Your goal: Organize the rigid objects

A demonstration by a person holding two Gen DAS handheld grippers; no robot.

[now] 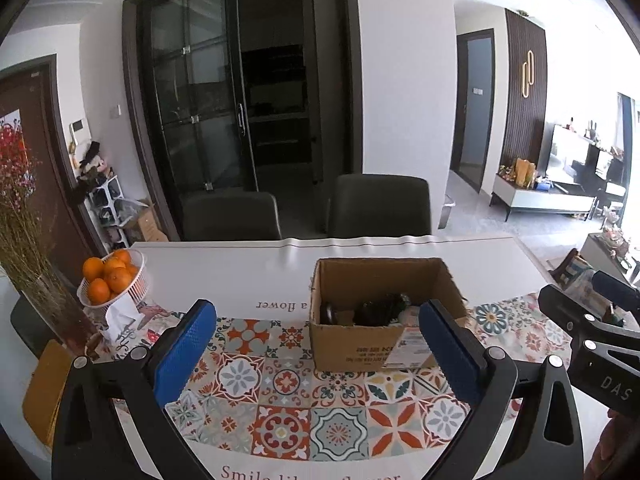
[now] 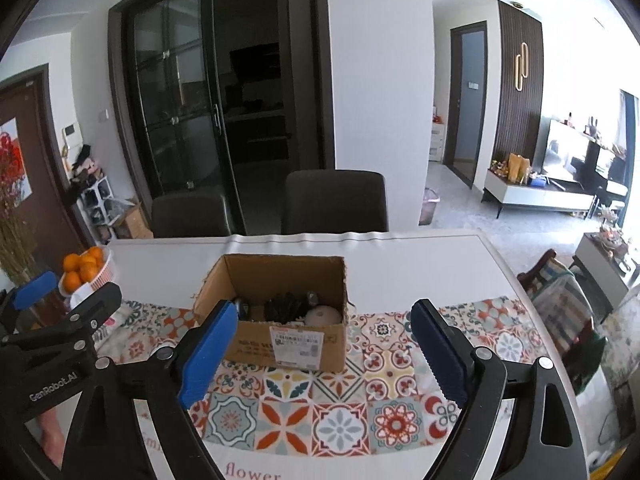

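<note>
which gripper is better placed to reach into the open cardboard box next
Probably the right gripper: the brown cardboard box sits almost centred between its open blue pads. For the left gripper, also open and empty, the box lies off toward its right pad, so it would need to shift sideways first.

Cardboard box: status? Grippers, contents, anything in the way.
Left gripper open, empty. Right gripper open, empty. Cardboard box upright on patterned mat, dark items and a pale round one inside. Nothing between grippers and box.
</note>
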